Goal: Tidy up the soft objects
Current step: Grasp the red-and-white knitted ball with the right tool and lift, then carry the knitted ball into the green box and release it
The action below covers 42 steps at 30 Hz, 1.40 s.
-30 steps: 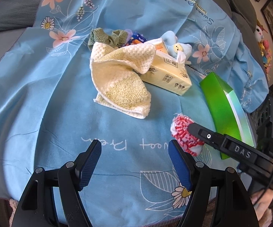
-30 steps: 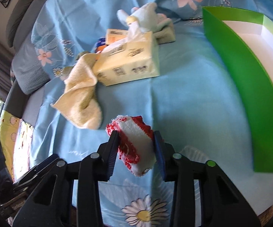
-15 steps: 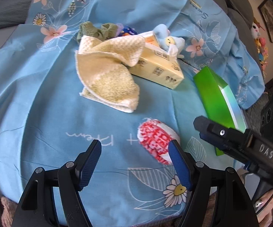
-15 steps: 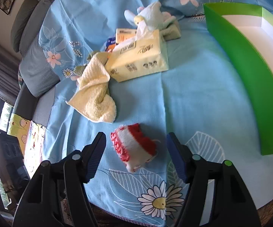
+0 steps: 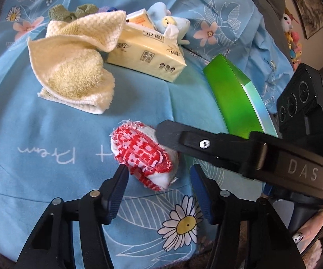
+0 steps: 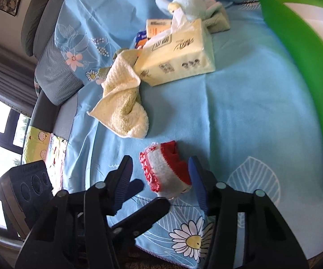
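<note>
Nearest, the left gripper (image 5: 159, 172) is closing around the red-and-white cloth roll (image 5: 142, 154), which lies on the blue flowered sheet (image 5: 49, 134); its left pad seems to touch the roll, the other stands apart. The right gripper (image 6: 160, 168) is closing too, the roll (image 6: 164, 170) between its pads, neither clearly pressing. Beyond lie the yellow towel (image 5: 71, 67), the tissue pack (image 5: 148, 53) and the green box (image 5: 233, 98). Farthest sits a pale blue plush toy (image 5: 170, 22).
</note>
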{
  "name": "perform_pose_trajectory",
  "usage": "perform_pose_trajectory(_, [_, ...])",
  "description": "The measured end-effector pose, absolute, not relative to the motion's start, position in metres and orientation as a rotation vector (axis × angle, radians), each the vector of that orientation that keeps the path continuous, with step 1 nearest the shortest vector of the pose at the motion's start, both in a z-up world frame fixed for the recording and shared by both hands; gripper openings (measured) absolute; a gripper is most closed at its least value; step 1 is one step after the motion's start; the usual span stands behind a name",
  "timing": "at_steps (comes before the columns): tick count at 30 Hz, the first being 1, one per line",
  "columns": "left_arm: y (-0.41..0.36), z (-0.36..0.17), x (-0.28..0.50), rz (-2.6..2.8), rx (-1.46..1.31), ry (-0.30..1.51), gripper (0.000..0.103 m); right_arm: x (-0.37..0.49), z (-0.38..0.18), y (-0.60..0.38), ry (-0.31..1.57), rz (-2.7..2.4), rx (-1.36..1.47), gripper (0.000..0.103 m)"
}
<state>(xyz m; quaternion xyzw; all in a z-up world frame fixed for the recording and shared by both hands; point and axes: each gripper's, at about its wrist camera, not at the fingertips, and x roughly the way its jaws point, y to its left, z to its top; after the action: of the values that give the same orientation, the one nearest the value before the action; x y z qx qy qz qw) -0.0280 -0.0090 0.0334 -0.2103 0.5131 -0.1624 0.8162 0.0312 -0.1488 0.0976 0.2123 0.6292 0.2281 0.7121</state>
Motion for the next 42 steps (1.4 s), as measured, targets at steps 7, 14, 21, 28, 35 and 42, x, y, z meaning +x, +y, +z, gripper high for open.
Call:
perform_pose_trajectory(7, [-0.01,0.027,-0.024,-0.347,-0.441,1.097,0.04,0.034,0.078,-0.14,1.443,0.515,0.446,0.047])
perform_pose_trajectory(14, [-0.019,0.044,-0.025,-0.356,-0.369,1.055,0.038,0.031,0.086,-0.146,1.394,0.522,0.456,0.039])
perform_pose_trajectory(21, [-0.04,0.083,-0.028,-0.387,-0.288,0.964,0.038,0.029,0.124,-0.165,1.273,0.511,0.472,0.039])
perform_pose_trajectory(28, [-0.067,0.118,-0.025,-0.427,-0.208,0.883,0.038,0.028,0.16,-0.191,1.154,0.48,0.494,0.039])
perform_pose_trajectory(35, [-0.097,0.145,-0.023,-0.484,-0.149,0.814,0.038,0.025,0.19,-0.219,1.057,0.439,0.511,0.039])
perform_pose_trajectory(42, [-0.137,0.162,-0.015,-0.536,-0.079,0.77,0.038,0.024,0.209,-0.256,0.972,0.382,0.526,0.039])
